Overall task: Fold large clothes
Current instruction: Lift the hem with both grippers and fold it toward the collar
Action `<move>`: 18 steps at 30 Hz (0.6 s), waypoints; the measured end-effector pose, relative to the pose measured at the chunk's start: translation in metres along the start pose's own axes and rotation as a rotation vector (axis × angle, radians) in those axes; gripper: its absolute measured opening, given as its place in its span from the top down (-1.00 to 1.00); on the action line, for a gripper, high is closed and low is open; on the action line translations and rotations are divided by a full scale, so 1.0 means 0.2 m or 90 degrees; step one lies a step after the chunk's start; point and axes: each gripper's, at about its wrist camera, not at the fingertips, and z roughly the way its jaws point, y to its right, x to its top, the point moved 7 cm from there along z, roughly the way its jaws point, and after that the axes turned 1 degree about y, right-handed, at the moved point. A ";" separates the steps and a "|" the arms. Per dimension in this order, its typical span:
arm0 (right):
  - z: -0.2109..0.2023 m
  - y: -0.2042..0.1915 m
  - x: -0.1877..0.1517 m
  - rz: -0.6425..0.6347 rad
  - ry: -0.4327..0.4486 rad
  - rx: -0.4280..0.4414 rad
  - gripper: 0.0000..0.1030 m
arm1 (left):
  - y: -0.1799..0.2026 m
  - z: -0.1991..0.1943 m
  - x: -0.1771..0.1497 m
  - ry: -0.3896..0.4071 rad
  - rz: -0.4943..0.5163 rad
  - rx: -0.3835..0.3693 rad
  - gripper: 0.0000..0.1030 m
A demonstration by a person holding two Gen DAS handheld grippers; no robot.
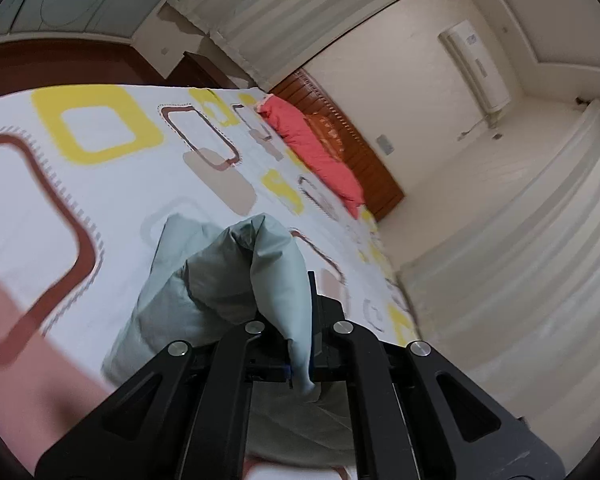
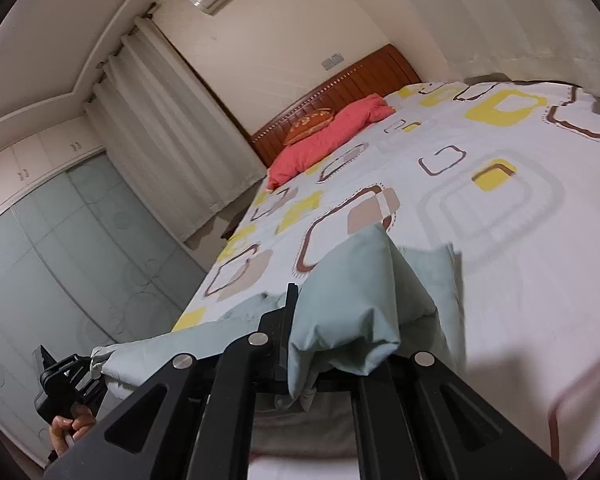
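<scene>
A pale grey-green garment (image 1: 224,276) is bunched over the near edge of the bed. My left gripper (image 1: 300,320) is shut on a fold of it, and cloth drapes over the fingers. In the right wrist view the same garment (image 2: 348,300) is pinched in my right gripper (image 2: 300,332), which is shut on it. The cloth stretches left to the left gripper (image 2: 66,376), held in a hand at the lower left. Both fingertip pairs are mostly hidden by cloth.
The bed (image 2: 500,208) has a white sheet with yellow and brown squares. A red pillow (image 2: 324,136) lies by the wooden headboard (image 2: 356,84). Curtains (image 2: 168,136) and a glass wardrobe (image 2: 60,248) stand left of the bed.
</scene>
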 end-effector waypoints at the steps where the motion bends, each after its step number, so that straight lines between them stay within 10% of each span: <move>1: 0.06 0.01 0.02 -0.001 -0.004 -0.005 0.91 | -0.01 0.08 0.02 -0.003 0.001 0.007 0.93; 18: 0.90 0.48 -0.09 0.112 -0.157 -0.092 0.86 | -0.39 0.94 -0.02 -0.099 0.032 0.167 0.91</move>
